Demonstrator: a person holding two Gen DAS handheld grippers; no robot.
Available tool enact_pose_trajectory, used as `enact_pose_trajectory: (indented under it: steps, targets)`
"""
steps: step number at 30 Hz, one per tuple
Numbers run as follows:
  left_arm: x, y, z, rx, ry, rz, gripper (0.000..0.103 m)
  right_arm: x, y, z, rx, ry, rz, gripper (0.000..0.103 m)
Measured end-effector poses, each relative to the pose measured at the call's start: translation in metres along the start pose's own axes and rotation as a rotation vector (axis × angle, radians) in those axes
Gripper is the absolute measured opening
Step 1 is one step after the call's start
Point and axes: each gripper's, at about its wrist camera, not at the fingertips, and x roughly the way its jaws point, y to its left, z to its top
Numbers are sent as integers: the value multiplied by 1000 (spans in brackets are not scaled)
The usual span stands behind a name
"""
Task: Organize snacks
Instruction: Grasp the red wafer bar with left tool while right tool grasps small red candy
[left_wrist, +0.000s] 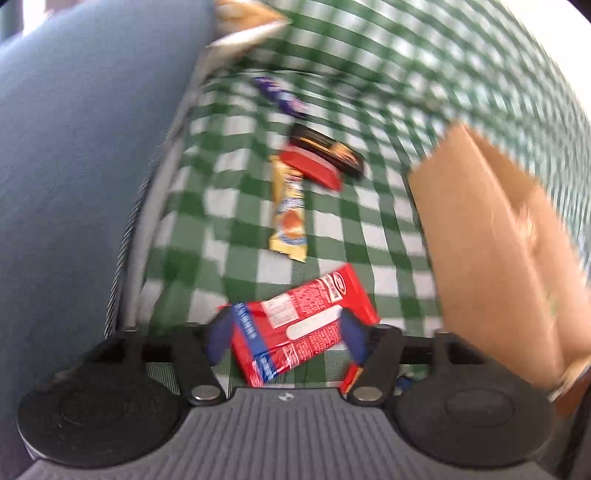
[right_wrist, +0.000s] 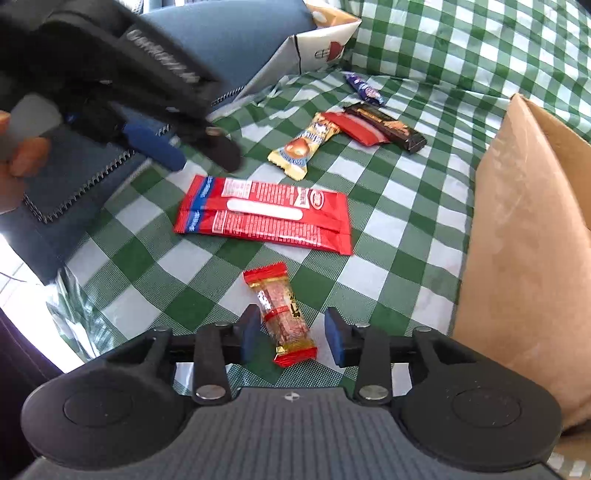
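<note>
My left gripper (left_wrist: 286, 334): jaws wide, above the large red packet (right_wrist: 264, 214) on the checked cloth (right_wrist: 406, 206), not gripping. My right gripper (right_wrist: 291, 334): narrower, pads flanking the small red-ended bar (right_wrist: 282, 314), untouched. Cardboard box (right_wrist: 524, 240) stands right.

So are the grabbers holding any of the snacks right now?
No. The left gripper stands open around the big red flat packet, the right gripper open around the small clear red-ended bar; no pads press.

a home setting: green-and-white checked tablecloth (right_wrist: 424, 229) across the frame, blue cushioned seat (right_wrist: 229, 40) at upper left, wrapped snacks (right_wrist: 264, 214) mid-frame, brown cardboard box (right_wrist: 524, 236) at right.
</note>
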Motion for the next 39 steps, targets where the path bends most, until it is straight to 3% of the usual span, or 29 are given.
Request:
enact_pose_trajectory:
  steps: [1,3,6,10,11,18,25,28,34,39]
  targets:
    - [5,-11,0,85,-2,26,84,2,0,0,-1,-2,10,41]
    - [14,-30,-2,219,-8,61,85,4,1,-1,-10,-26,33,44]
    - [31,-47,-3,322,16,84,86,9,-3,-4,-15,-49,32,48]
    - [50,-54,1,332,73,101,86,11,-7,-1,-26,-67,45,35]
    - [54,-55,2,329,85,100,86,10,-8,-1,-25,-67,51,25]
    - [66,-57,-1,342,153,119,85,7,-12,-3,-39,-60,29,22]
    - [53,-33,3,196,151,71,56,4,-19,-7,-6,-47,-32,22]
    - [45,-19,4,97,152,43,49,3,-21,-10,2,-44,-57,22]
    - [36,7,4,-101,158,3,45,4,-25,-11,32,-36,-64,26]
    - [39,5,4,-77,177,16,52,7,-31,-10,64,-28,-52,27]
